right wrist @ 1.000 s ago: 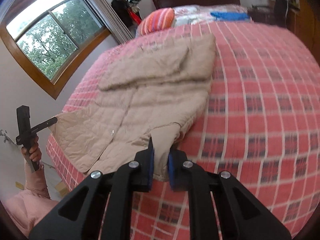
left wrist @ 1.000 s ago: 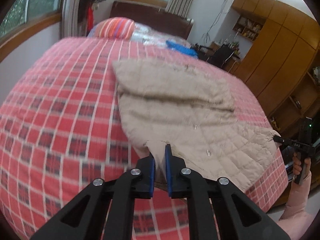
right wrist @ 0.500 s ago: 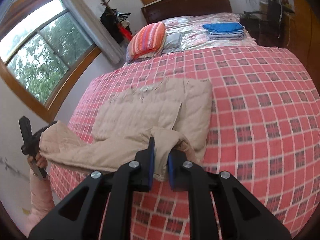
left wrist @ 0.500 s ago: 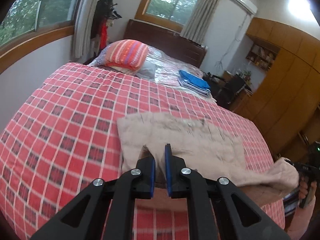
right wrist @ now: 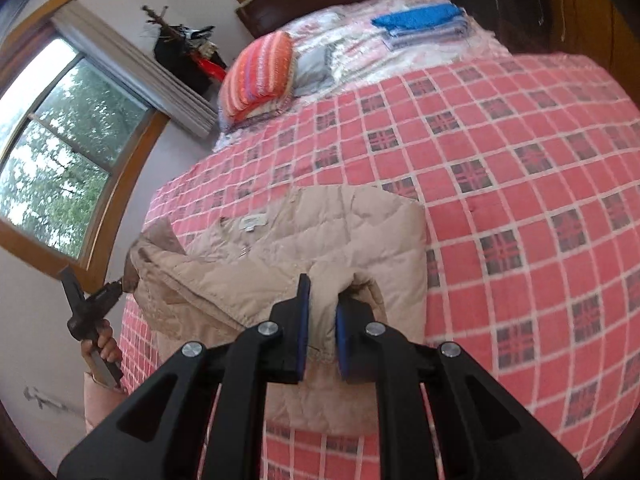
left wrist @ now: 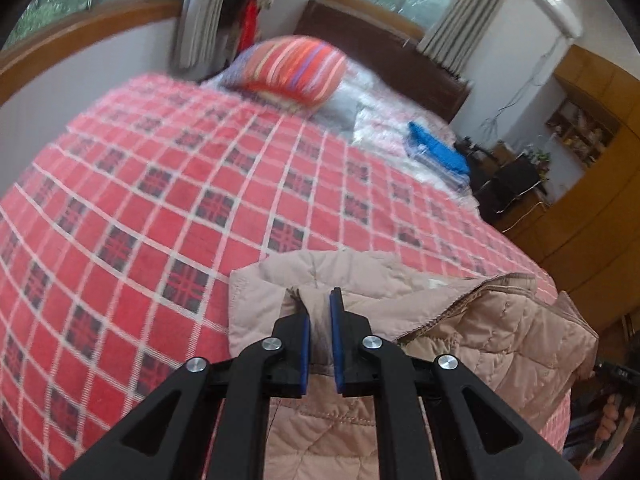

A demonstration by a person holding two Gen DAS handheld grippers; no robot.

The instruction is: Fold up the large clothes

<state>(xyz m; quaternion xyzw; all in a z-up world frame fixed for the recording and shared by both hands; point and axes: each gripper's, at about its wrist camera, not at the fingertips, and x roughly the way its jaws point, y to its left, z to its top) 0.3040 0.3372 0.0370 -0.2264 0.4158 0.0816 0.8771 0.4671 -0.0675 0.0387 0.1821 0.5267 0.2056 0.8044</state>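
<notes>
While both grippers hold cloth, this is how things lie, from near to far.

Left gripper [left wrist: 319, 322]: its two fingers are pressed close, pinching a bit of the tan jacket [left wrist: 460, 332] near one corner of the lifted edge.

Right gripper [right wrist: 320, 322]: its fingers are also pressed close, pinching a bunched lump of the same jacket at the other corner.

Where the jacket is: it sits at the near edge of the bed, on the red checked blanket [left wrist: 160, 200]. The near part is lifted off the bed and hangs between the two grippers. The far part lies flat just past the fingertips.

Long way of the jacket: the lifted edge runs left to right, from one gripper to the other. A small white label [right wrist: 253, 222] shows on the flat part, on the inside of the jacket.

Which hand is nearer: both look about the same, each at its own end of the edge.

The move that counts, I think: the flat part lies straight ahead and lower down, so the held edge would need to go forward and down onto it, with both ends kept even.

Far off: a striped pillow [left wrist: 296, 68] and a blue folded pile [right wrist: 420, 18] lie at the head of the bed, well apart from the jacket.
</notes>
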